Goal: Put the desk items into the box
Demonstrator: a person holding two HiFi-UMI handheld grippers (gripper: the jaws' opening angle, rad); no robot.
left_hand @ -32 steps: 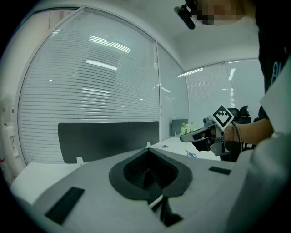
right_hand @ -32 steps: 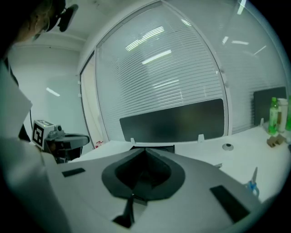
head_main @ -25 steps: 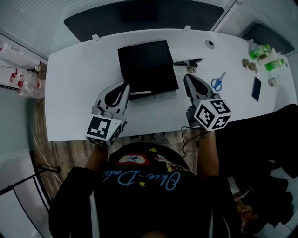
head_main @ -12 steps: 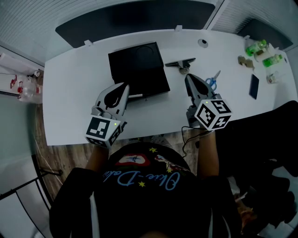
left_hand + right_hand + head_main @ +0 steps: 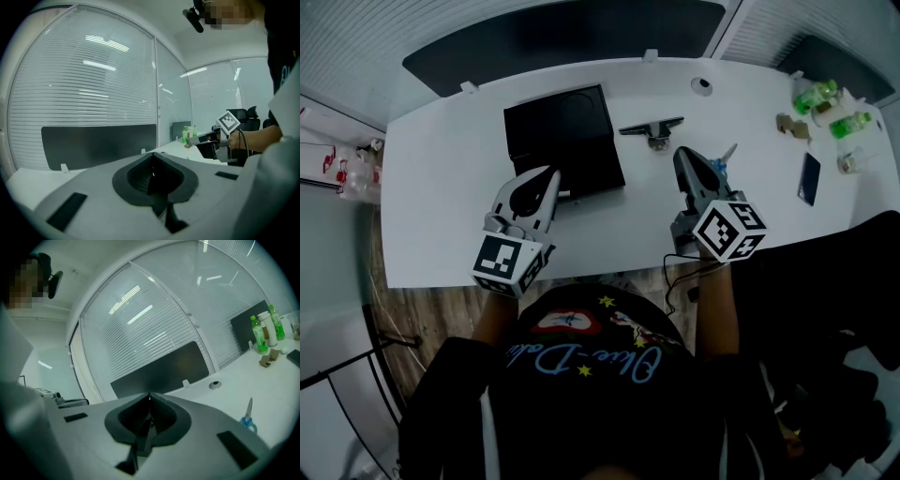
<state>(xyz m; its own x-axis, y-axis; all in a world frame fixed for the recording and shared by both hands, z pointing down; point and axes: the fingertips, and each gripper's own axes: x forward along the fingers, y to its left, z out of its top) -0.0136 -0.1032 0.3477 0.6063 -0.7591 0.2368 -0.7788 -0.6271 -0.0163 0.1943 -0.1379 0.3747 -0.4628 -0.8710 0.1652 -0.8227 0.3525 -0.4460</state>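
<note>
Two grippers hang low over the near half of the white bench [image 5: 441, 187], one in each of the person's hands. The left gripper [image 5: 551, 175] has its jaws pressed together with nothing between them (its own view shows the pads meeting in a thin line). Its tip is over the near right corner of the black box [image 5: 558, 136]. That box lies flat on the bench, left of the middle. A slim pale pen [image 5: 574, 194] lies along its near edge, partly hidden by the left gripper.

The right gripper [image 5: 680, 155] is likewise closed and empty. Its tip is just beside the blue-handled scissors [image 5: 724, 161], which lie flat on the bench to its right. A dark elongated desk item [image 5: 652, 126] lies farther back, between the box and the scissors; what it is I cannot tell.

At the bench's far right end, well apart from both grippers, lie a dark phone [image 5: 809, 178], a small brown item [image 5: 792, 125] and green bottles [image 5: 823, 94]. A round cable hole [image 5: 701, 85] sits near the back edge.
</note>
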